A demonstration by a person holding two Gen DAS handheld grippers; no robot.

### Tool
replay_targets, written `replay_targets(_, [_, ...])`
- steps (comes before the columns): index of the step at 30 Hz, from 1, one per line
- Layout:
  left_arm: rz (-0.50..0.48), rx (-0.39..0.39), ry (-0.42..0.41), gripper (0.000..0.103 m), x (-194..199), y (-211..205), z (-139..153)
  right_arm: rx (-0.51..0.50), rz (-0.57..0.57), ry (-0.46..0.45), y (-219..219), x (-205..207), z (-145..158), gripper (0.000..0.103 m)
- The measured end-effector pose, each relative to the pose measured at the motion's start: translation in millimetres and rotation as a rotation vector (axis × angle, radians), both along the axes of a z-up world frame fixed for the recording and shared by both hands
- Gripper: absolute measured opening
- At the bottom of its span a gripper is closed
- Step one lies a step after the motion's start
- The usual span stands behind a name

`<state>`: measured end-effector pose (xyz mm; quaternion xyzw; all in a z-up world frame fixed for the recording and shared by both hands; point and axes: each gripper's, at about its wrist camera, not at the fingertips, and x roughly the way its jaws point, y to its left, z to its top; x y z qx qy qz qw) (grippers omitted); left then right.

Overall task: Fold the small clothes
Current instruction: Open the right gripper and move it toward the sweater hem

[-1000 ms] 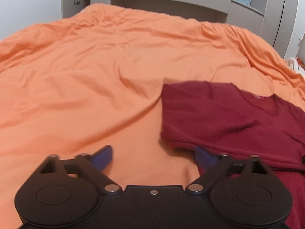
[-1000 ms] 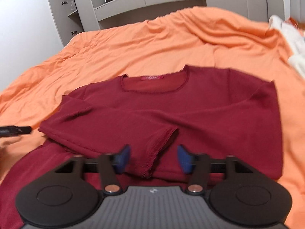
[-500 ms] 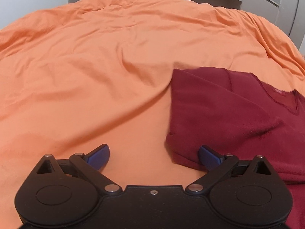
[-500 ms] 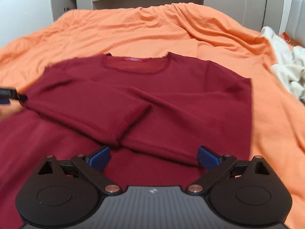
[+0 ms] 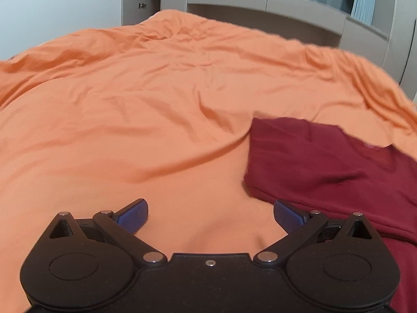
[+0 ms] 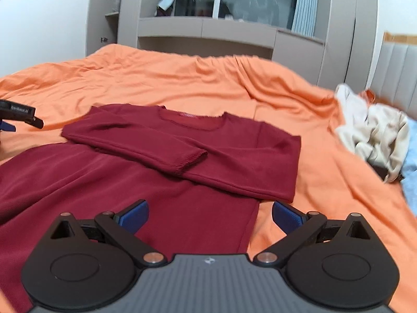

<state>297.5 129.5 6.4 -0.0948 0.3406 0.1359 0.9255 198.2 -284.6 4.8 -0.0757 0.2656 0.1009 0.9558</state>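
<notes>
Your right gripper (image 6: 209, 215) stands with its jaws spread wide, having just been opening, and nothing is caught between the blue pads (image 6: 135, 215); under the gap lies the lower body of the dark red top (image 6: 161, 182) and, toward the right pad, its side edge against the orange bedsheet (image 6: 208, 86). The top lies flat on the sheet with its neckline at about twelve o'clock from your right gripper, and both long sleeves are folded across the chest: one sleeve runs in from the ten o'clock side and ends in a frayed cuff (image 6: 191, 160) near the middle, lying over the other, which comes in from the one o'clock side. Your left gripper (image 5: 210, 215) is also wide open and empty, its pads over bare orange bedsheet (image 5: 156, 104), with the folded shoulder edge of the dark red top (image 5: 325, 161) at about two o'clock, just beyond the right-hand pad; you cannot tell whether that pad touches the cloth. In the right wrist view the tip of your left gripper (image 6: 18, 116) shows at about ten o'clock, beside the top's left shoulder. A heap of pale clothes (image 6: 372, 135) sits at about two o'clock, well apart from the top. Grey cabinets (image 6: 208, 31) stand behind the bed at twelve o'clock.
</notes>
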Motion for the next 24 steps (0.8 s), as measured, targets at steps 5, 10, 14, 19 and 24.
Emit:
replay_targets(5, [-0.029, 0.005, -0.11, 0.102, -61.7, -10.3, 15.3, 0.006, 0.012, -0.07, 1.7, -48.4, 1.0, 0.103])
replay_targets(10, [-0.058, 0.023, -0.221, 0.102, -121.5, -23.8, 23.4, 0.015, 0.049, -0.11, 6.4, -85.6, -1.4, 0.103])
replay_targets(14, [-0.136, 0.021, -0.274, 0.102, -158.4, -40.5, 22.8, -0.001, 0.065, -0.126, 12.2, -111.1, -4.2, 0.103])
replay_targets(19, [-0.291, 0.055, -0.329, 0.102, -194.8, -69.6, 23.9, -0.086, 0.098, -0.133, 25.4, -142.1, -3.8, 0.103])
replay_targets(24, [-0.459, 0.086, -0.337, 0.102, -218.7, -95.7, 30.0, -0.299, 0.088, -0.099, 42.4, -155.5, -11.0, 0.103])
